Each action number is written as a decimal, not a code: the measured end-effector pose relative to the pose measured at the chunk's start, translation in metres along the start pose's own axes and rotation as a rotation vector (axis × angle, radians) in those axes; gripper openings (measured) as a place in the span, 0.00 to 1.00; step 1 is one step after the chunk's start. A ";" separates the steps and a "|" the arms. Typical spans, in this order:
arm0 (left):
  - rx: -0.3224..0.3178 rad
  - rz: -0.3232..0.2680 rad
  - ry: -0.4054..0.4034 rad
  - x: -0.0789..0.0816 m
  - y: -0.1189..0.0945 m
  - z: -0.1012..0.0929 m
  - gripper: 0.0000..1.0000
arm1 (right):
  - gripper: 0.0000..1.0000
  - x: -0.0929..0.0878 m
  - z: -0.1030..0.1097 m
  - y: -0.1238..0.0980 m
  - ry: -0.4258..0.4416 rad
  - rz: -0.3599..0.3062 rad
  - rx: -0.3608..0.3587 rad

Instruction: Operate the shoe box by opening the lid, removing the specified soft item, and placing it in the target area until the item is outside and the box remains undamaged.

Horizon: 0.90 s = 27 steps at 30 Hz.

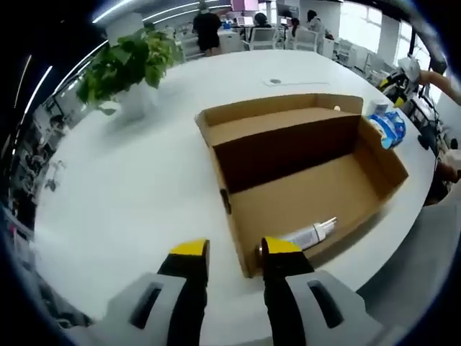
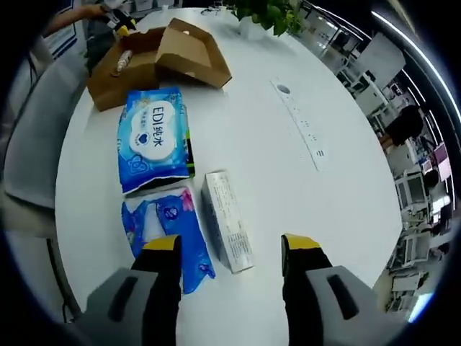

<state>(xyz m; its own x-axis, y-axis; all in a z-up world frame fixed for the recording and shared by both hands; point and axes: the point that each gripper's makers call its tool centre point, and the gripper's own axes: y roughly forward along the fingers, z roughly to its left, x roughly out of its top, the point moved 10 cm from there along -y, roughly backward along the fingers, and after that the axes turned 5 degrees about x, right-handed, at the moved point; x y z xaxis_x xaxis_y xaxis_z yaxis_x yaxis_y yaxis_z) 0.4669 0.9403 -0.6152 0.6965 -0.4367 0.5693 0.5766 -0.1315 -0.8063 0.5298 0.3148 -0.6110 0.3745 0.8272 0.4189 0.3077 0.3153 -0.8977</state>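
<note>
The brown cardboard shoe box (image 1: 302, 180) lies open on the white round table (image 1: 130, 180), its lid folded back. Inside, a white tube (image 1: 311, 233) rests near the front wall. My left gripper (image 1: 236, 249) is open, its yellow-tipped jaws straddling the box's near corner. In the right gripper view the same box (image 2: 155, 58) sits far off at the table's edge. My right gripper (image 2: 230, 245) is open above a white carton (image 2: 227, 220). A blue wet-wipe pack (image 2: 153, 137) and a smaller blue soft packet (image 2: 169, 231) lie to its left.
A potted green plant (image 1: 126, 68) stands on the table left of the box. Blue packs (image 1: 387, 128) lie beyond the box's right side. A strip of sockets (image 2: 302, 122) is set in the tabletop. People and desks fill the room behind.
</note>
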 end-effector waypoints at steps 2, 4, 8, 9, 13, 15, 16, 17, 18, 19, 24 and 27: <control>-0.050 -0.011 0.038 0.006 0.000 -0.002 0.32 | 0.64 0.001 0.004 -0.005 0.039 -0.018 -0.013; -0.077 -0.010 0.093 0.010 0.001 -0.003 0.34 | 0.67 0.002 0.008 -0.011 0.065 -0.041 -0.034; -0.136 -0.006 0.174 0.018 0.005 -0.005 0.37 | 0.78 0.003 0.018 -0.020 0.147 -0.074 -0.067; -0.159 0.001 0.203 0.021 0.005 -0.007 0.38 | 0.81 0.004 0.021 -0.024 0.168 -0.090 -0.079; -0.232 0.019 0.305 0.029 0.010 -0.011 0.40 | 0.90 0.007 0.033 -0.033 0.241 -0.132 -0.109; -0.258 0.029 0.345 0.032 0.012 -0.013 0.41 | 0.95 0.008 0.041 -0.037 0.271 -0.158 -0.125; -0.270 0.033 0.365 0.033 0.013 -0.014 0.42 | 0.96 0.008 0.046 -0.038 0.284 -0.167 -0.129; -0.290 0.040 0.394 0.035 0.015 -0.015 0.42 | 0.96 0.008 0.049 -0.040 0.289 -0.171 -0.128; -0.301 0.044 0.412 0.036 0.016 -0.016 0.43 | 0.96 0.008 0.055 -0.041 0.305 -0.176 -0.138; -0.319 0.050 0.440 0.038 0.018 -0.018 0.44 | 0.96 0.008 0.058 -0.042 0.313 -0.181 -0.138; -0.402 0.077 0.521 0.043 0.027 -0.024 0.46 | 0.96 0.011 0.081 -0.045 0.349 -0.205 -0.139; -0.447 0.089 0.570 0.047 0.033 -0.028 0.46 | 0.96 0.015 0.096 -0.046 0.386 -0.234 -0.131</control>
<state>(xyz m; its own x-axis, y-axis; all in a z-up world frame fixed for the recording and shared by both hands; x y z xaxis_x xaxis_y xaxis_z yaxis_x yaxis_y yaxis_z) 0.5067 0.8901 -0.6195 0.3318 -0.8425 0.4245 0.2134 -0.3713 -0.9037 0.4376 0.3572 -0.5763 0.5723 0.4992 0.6506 0.5213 0.3910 -0.7585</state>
